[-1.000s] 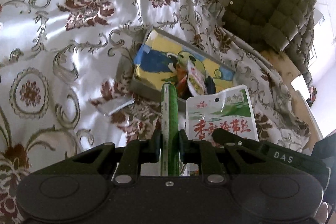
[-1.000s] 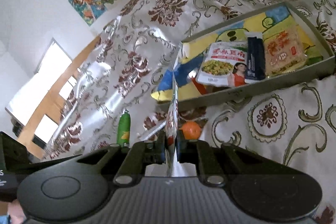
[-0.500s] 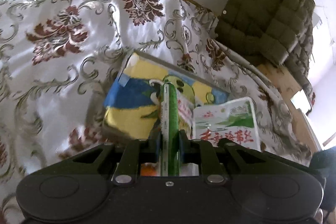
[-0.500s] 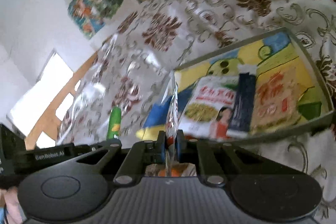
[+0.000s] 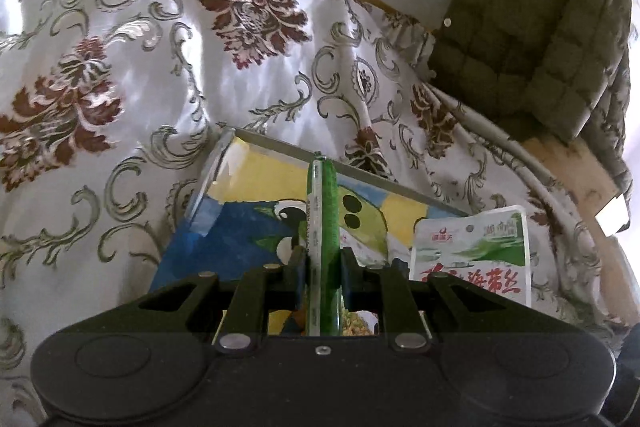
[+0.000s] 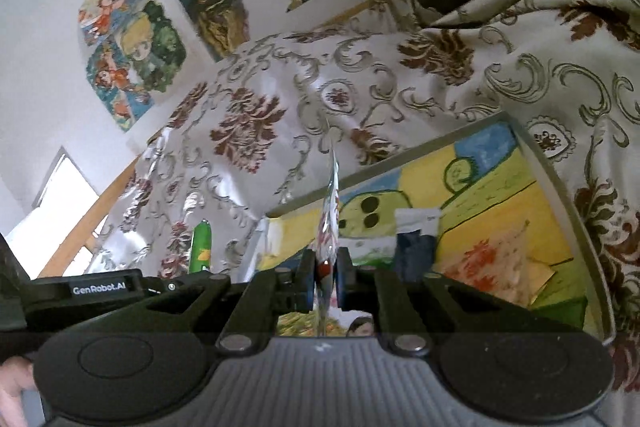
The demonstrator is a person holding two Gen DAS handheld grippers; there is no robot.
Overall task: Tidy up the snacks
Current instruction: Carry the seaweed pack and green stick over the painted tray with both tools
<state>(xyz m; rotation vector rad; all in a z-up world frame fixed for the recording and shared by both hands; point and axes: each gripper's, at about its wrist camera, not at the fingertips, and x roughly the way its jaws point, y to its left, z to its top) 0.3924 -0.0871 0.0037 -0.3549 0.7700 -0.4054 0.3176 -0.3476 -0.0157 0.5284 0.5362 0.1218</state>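
Left gripper (image 5: 322, 263) clamped on slim green stick pack (image 5: 326, 211), right gripper (image 6: 325, 277) pinching thin foil packet (image 6: 330, 211) edge-on. Both above tray (image 6: 568, 195) just ahead. Light, crinkly, slippery; best pinched mid-body.

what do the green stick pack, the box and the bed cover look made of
Green stick pack: glossy plastic film, judging by its flat sealed edge. Box: probably cardboard, with thin grey walls and a matte printed floor. Bed cover: satin-like woven fabric, shiny on its folds.
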